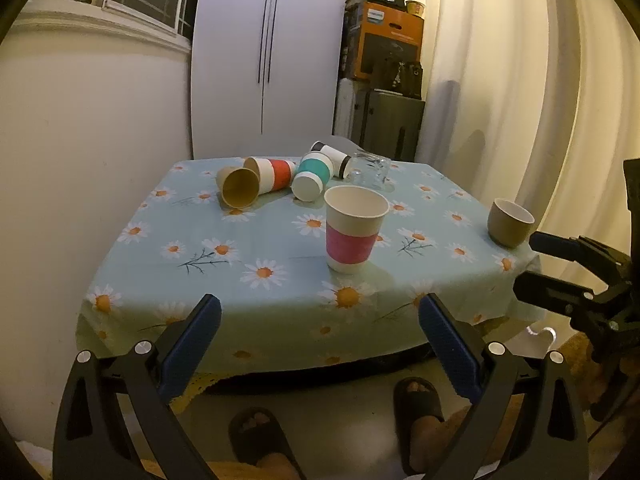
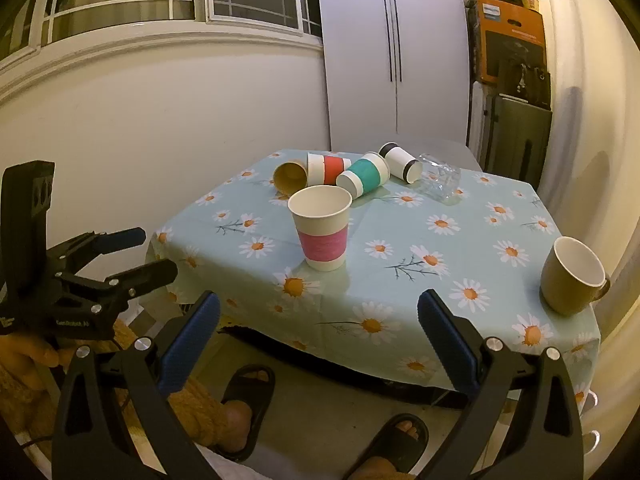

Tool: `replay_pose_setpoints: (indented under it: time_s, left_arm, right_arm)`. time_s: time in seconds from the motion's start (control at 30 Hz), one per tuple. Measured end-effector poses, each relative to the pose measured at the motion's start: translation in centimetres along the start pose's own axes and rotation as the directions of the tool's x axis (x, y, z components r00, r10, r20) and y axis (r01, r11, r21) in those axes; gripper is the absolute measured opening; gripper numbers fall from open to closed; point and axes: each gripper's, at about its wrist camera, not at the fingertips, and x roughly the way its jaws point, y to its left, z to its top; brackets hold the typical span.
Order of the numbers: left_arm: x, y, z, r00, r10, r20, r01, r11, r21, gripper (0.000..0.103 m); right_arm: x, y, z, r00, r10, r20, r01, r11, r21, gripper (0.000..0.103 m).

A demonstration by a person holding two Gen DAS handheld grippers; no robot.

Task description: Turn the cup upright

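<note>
Pink cup (image 1: 354,229) stands upright near the tabletop (image 1: 240,240) front edge. Behind it lie four tipped cups: brown (image 1: 239,187), red (image 1: 272,173), teal (image 1: 314,176), black-banded (image 1: 332,156) (a glass (image 1: 370,170) beside them). Mug (image 2: 572,276) stands apart, right. Left claw (image 1: 320,316) and right claw (image 2: 319,312): both released, holding nothing, short of the tabletop.

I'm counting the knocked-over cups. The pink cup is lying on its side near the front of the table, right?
Not quite. The pink cup is near the front of the table, but it stands upright with its mouth up, as the left wrist view shows.
</note>
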Motion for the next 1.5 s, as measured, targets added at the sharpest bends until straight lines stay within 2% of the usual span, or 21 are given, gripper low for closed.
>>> replay_pose_setpoints:
  time_s: [0.53, 1.5]
  left_arm:
    - [0.43, -0.22, -0.22, 1.0, -0.006, -0.026, 0.006, 1.0, 0.01, 0.097]
    - [0.33, -0.16, -0.15, 1.0, -0.002, -0.024, 0.002, 1.0, 0.004, 0.097]
  right_arm:
    - [0.18, -0.04, -0.08, 1.0, -0.007, -0.02, 0.007, 1.0, -0.005, 0.098]
    - [0.4, 0.01, -0.12, 1.0, -0.001, -0.027, 0.001, 1.0, -0.02, 0.098]
